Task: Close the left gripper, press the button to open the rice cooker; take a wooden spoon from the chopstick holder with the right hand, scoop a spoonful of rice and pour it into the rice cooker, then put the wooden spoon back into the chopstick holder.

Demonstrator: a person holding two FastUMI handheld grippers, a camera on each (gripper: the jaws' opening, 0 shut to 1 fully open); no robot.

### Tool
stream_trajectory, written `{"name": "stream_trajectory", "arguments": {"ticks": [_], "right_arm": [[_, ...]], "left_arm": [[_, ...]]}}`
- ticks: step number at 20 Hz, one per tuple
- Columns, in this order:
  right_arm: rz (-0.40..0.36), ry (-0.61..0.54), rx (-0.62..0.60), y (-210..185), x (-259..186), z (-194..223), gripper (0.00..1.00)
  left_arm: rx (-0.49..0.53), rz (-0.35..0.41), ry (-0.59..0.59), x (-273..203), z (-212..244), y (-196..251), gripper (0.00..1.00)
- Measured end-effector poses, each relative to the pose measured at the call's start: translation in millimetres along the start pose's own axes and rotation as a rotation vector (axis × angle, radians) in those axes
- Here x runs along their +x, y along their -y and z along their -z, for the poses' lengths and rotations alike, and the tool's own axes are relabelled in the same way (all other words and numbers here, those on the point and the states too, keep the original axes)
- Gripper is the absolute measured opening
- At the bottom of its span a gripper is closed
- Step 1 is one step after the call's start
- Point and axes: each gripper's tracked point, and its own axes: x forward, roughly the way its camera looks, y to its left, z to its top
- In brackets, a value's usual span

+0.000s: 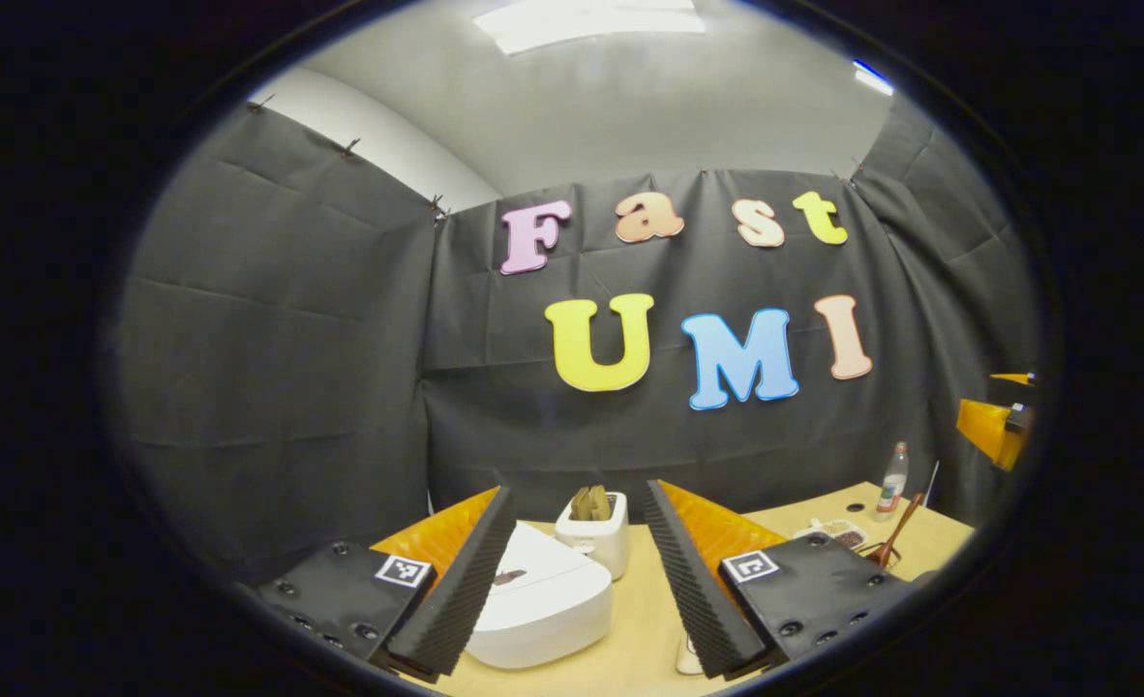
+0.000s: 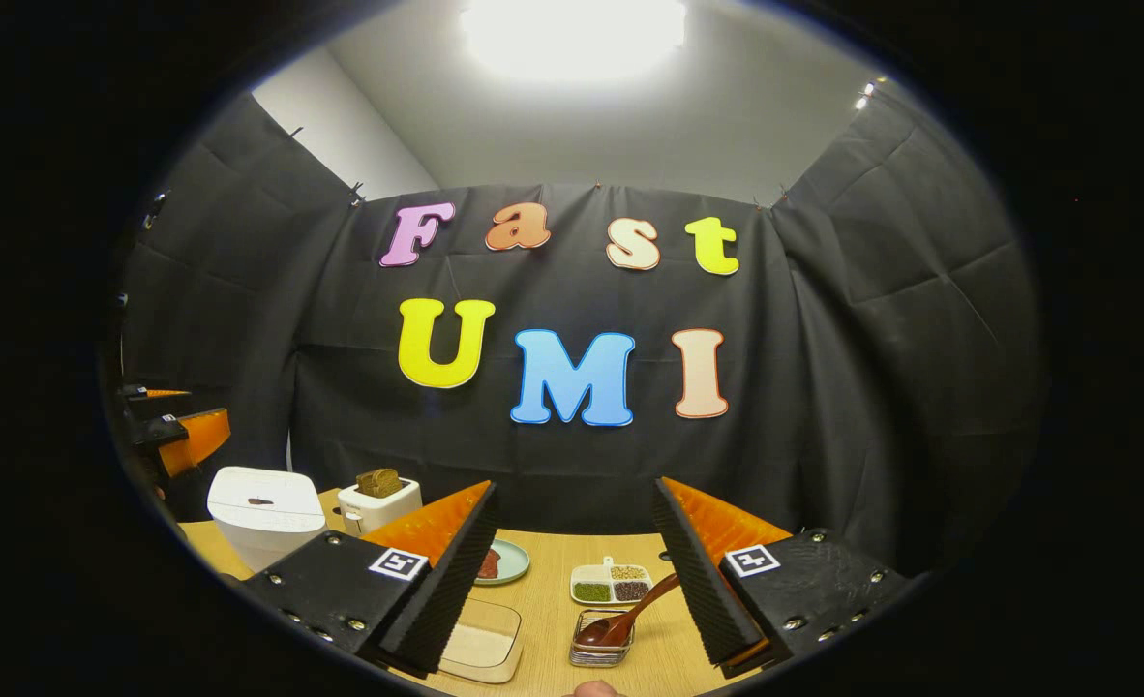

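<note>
Nearest in the right gripper view, the right gripper (image 2: 572, 581) hangs with its jaws spread wide, holding nothing. Between its fingers, going left to right on the wooden table (image 2: 553, 605), sit a clear rectangular container of rice (image 2: 480, 644), a small green plate (image 2: 509, 560) with something dark on it, then the wire chopstick holder (image 2: 601, 641) with the wooden spoon (image 2: 630, 612) leaning in it, bowl down. Behind it a white divided dish (image 2: 612, 583) holds green, tan and dark grains. Far left stands the white rice cooker (image 2: 264, 513), lid shut, beside a toaster (image 2: 378, 501) with bread in its slot. The left gripper (image 1: 580, 571) is likewise wide open and empty, with the rice cooker just beyond its fingers.
</note>
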Motion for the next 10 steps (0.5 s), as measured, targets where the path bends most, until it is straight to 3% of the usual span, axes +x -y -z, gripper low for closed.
{"name": "stream_trajectory", "arguments": {"ticks": [3, 5, 10], "right_arm": [[-0.003, -0.004, -0.001, -0.2, 0.2, 1.8, 0.96], [-0.001, -0.001, -0.001, 0.0, 0.6, 0.6, 0.96], [-0.004, 0.001, 0.001, -1.8, 2.1, 1.1, 0.96]], "left_arm": [[-0.014, 0.005, 0.006, 0.8, -2.5, -2.6, 0.84], [-0.011, -0.008, 0.017, 3.0, -5.6, -8.7, 0.7], [-0.012, -0.012, 0.023, 4.4, -6.3, -16.8, 0.19]]}}
